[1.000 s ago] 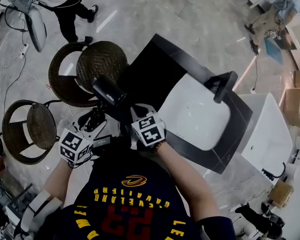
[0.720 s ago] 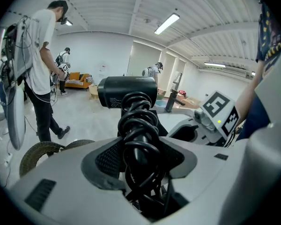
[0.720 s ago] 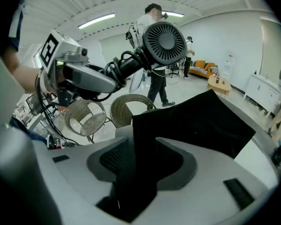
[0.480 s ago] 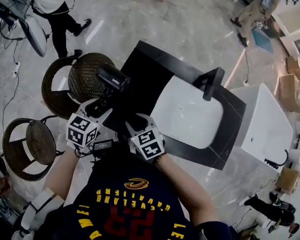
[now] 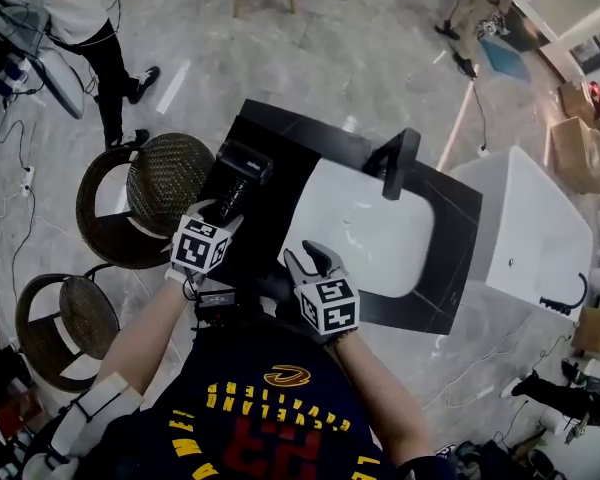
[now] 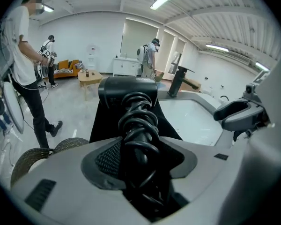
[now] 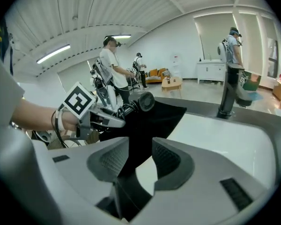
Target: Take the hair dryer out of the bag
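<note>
Clamping the cord-wrapped handle of the hair dryer (image 6: 127, 92), the left gripper (image 6: 138, 151) is keeping its jaws partly apart, both pads pressing on the handle. The hair dryer is sitting outside the black bag (image 7: 152, 118), at 10 o'clock from the right gripper (image 7: 139, 159) in the head view. The right gripper's jaws have just been opening and are standing wide. Black bag fabric is showing through the gap, neither pad pressing on it. The white sink (image 5: 380, 248) is lying at 2 o'clock.
</note>
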The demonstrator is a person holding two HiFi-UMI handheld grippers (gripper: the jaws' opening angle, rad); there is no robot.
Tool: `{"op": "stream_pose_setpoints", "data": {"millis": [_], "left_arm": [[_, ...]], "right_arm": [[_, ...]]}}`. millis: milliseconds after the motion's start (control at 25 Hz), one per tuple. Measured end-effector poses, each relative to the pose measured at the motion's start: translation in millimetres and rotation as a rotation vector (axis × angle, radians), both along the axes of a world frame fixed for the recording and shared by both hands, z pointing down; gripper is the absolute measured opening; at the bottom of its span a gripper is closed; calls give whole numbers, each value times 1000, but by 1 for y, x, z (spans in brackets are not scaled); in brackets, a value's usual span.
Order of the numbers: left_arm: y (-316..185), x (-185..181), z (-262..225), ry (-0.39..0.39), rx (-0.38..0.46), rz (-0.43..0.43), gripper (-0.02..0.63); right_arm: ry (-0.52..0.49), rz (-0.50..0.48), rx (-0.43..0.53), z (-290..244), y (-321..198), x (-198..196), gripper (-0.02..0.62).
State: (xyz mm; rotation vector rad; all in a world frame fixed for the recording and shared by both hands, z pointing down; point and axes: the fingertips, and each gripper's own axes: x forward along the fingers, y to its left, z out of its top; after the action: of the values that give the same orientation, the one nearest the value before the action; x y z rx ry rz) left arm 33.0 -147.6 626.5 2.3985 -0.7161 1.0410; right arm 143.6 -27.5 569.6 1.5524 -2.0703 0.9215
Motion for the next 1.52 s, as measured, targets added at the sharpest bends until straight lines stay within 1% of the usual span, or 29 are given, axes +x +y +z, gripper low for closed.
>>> {"op": "stream_pose_setpoints", "data": {"millis": [160, 320, 520, 680, 760, 920, 1200, 1280, 1360, 1440, 1520], "left_arm": [[-9, 13, 21, -81, -7, 2, 228], [-13, 18, 39, -138, -10, -6, 227], [-13, 21, 45, -154, -10, -14, 229], [-11, 23, 49, -156, -23, -6, 230], [-9, 24, 50, -158, -16, 4, 230], [-10, 30, 39, -127, 68, 39, 256], [-7, 23, 10, -90, 164, 85, 258], [-4, 15, -4, -75, 189, 81, 258], [-3, 6, -24, -46, 222, 57, 258], [-4, -4, -52, -5, 261, 25, 258], [-3, -10, -84, 46, 295, 11, 257]], "right_arm": [[-23, 45, 2, -1, 5, 18, 155], [-30, 50, 0, 1, 6, 27, 155], [-28, 37, 3, 1, 3, 35, 155], [-28, 32, 3, 2, -1, 38, 155], [-29, 24, 7, 0, -3, 37, 155], [-32, 14, 16, -6, -6, 32, 155], [-28, 5, 25, -7, -10, 26, 155], [-32, 7, 31, -11, -13, 26, 155], [-21, 3, 49, -16, -18, 27, 155], [27, -18, 82, -25, -25, 30, 155], [71, -36, 122, -39, -30, 31, 155]]}}
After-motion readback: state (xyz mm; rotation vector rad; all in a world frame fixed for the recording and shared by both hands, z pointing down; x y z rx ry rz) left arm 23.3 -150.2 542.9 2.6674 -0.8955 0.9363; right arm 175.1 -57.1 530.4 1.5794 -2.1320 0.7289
